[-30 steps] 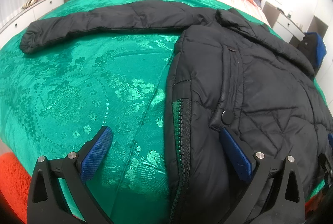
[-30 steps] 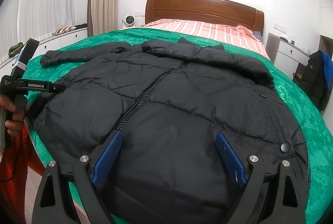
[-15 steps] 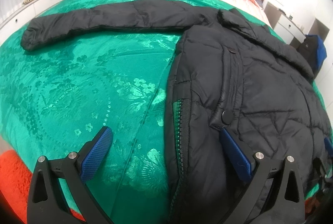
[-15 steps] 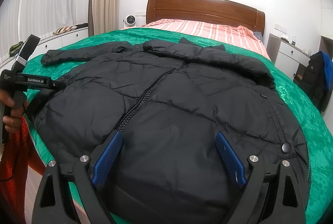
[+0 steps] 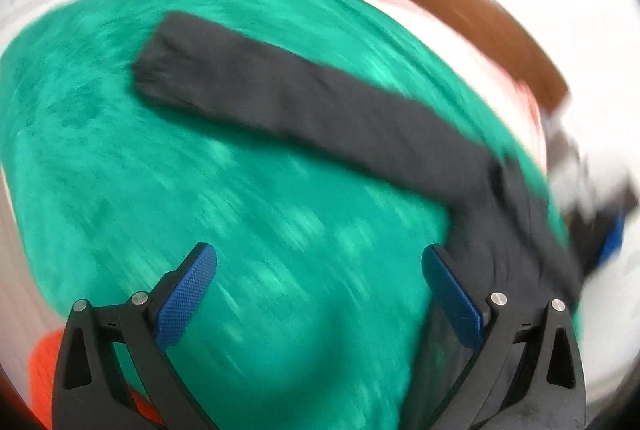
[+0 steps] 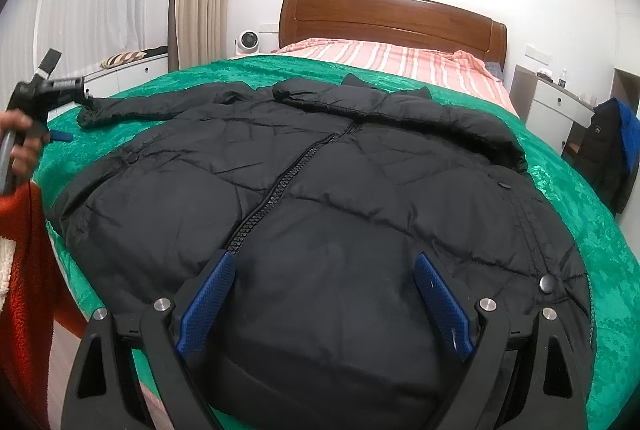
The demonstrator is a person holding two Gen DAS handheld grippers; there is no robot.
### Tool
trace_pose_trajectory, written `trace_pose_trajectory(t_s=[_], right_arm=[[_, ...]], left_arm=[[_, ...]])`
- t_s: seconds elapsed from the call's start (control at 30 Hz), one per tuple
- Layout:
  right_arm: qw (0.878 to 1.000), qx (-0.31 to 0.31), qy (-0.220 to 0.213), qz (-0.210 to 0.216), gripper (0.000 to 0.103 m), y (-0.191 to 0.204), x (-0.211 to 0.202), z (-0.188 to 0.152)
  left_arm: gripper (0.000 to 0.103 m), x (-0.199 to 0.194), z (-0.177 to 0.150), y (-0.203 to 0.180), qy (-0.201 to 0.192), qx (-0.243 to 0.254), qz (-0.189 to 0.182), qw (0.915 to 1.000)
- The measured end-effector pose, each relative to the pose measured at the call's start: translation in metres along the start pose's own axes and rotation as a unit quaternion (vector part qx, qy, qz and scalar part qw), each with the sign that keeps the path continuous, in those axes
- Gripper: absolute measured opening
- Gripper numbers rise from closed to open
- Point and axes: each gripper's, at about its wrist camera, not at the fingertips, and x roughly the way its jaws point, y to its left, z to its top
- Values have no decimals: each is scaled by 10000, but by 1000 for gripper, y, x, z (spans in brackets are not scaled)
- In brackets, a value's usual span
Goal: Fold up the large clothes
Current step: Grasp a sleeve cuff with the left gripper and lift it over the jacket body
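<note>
Lying face-up and zipped on the green bedspread [image 6: 580,198], the black puffer jacket [image 6: 320,198] is spread flat, most likely so its sides and sleeves can be folded inward one at a time. Its outstretched sleeve [image 5: 304,106] reaches away from the body across the cover, giving the left gripper [image 5: 320,294] a clear target; that gripper hangs above the cloth beside the jacket's edge, jaws wide apart and empty, its view badly blurred. The right gripper [image 6: 324,302] hovers over the hem, likewise spread and holding nothing. Behind stands the wooden headboard [image 6: 392,18].
</note>
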Motion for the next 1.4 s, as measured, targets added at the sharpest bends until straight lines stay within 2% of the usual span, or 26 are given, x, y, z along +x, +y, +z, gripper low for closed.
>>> trace_pose_trajectory(t_s=[0.07, 0.2, 0.3, 0.37, 0.4, 0.43, 0.47, 0.5, 0.57, 0.63, 0.67, 0.73, 0.8, 0.87, 0.9, 0.93, 1.07, 1.1, 1.17, 1.2, 1.27, 1.3, 1.33, 1.37, 1.4], right_arm=[[10000, -23, 4, -14, 90, 1, 1, 1], [9999, -87, 82, -37, 90, 6, 5, 1], [9998, -161, 96, -31, 90, 9, 4, 0], [9998, -190, 88, -13, 90, 11, 1, 0], [9998, -190, 78, 2, 90, 11, 0, 0], [9998, -185, 72, 14, 90, 11, -1, 0], [9998, -177, 59, 34, 90, 11, -2, 0], [9998, -174, 49, 47, 90, 11, -3, 0], [9999, -139, 15, 84, 90, 10, -4, 1], [9999, -67, -56, 134, 90, 7, -6, 3], [9998, -34, -99, 164, 90, 5, -7, 4], [9996, 35, -173, 215, 90, 1, -8, 7], [9994, 91, -202, 264, 90, -3, -9, 8], [9992, 145, -222, 282, 90, -6, -10, 9], [9991, 184, -235, 289, 90, -8, -11, 9], [9990, 225, -253, 293, 90, -11, -13, 9], [9987, 300, -304, 280, 90, -16, -16, 10], [9987, 300, -318, 264, 90, -17, -17, 10], [9986, 319, -342, 254, 90, -20, -19, 10], [9985, 334, -347, 264, 90, -22, -19, 10], [9984, 341, -354, 277, 90, -23, -20, 8], [9984, 335, -353, 277, 90, -23, -20, 8], [9984, 330, -356, 278, 90, -24, -21, 8], [9984, 327, -360, 284, 90, -24, -21, 8], [9983, 326, -372, 294, 90, -24, -22, 8]], left_arm=[[102, 10, 29, 29, -87, -547, 58, 9984], [102, 44, 66, 61, 7, -1126, -71, 9936], [101, 69, 77, 79, 10, -1665, -92, 9860], [91, 71, 82, 81, -216, -1791, -23, 9836], [68, 73, 87, 80, -289, -1784, 45, 9835], [29, 75, 91, 79, -261, -1735, 126, 9844], [11, 77, 97, 78, -214, -1661, 164, 9857], [8, 76, 105, 73, -171, -1521, 198, 9880], [6, 62, 118, 55, -340, -1171, 391, 9918], [6, 38, 136, 12, -615, -477, 391, 9962], [6, 22, 144, -23, -790, 26, 347, 9963], [6, 0, 151, -78, -1033, 741, 228, 9916], [6, -30, 146, -159, -1282, 1618, -163, 9783], [6, -49, 132, -221, -1419, 2210, -490, 9637], [6, -59, 116, -265, -1482, 2626, -753, 9505], [6, -64, 103, -294, -1502, 2901, -923, 9406], [6, -61, 21, -405, -1328, 3916, -1564, 8970], [6, -55, 6, -420, -1265, 4051, -1627, 8908], [8, -29, -50, -460, -944, 4425, -1755, 8744], [14, -19, -69, -470, -801, 4549, -1761, 8693], [49, 22, -130, -492, -252, 4956, -1561, 8540], [83, 41, -155, -499, -28, 5104, -1338, 8495], [90, 55, -176, -498, 81, 5227, -1171, 8444], [89, 65, -194, -495, 162, 5358, -1101, 8370], [89, 76, -220, -489, 357, 5602, -1027, 8212]])
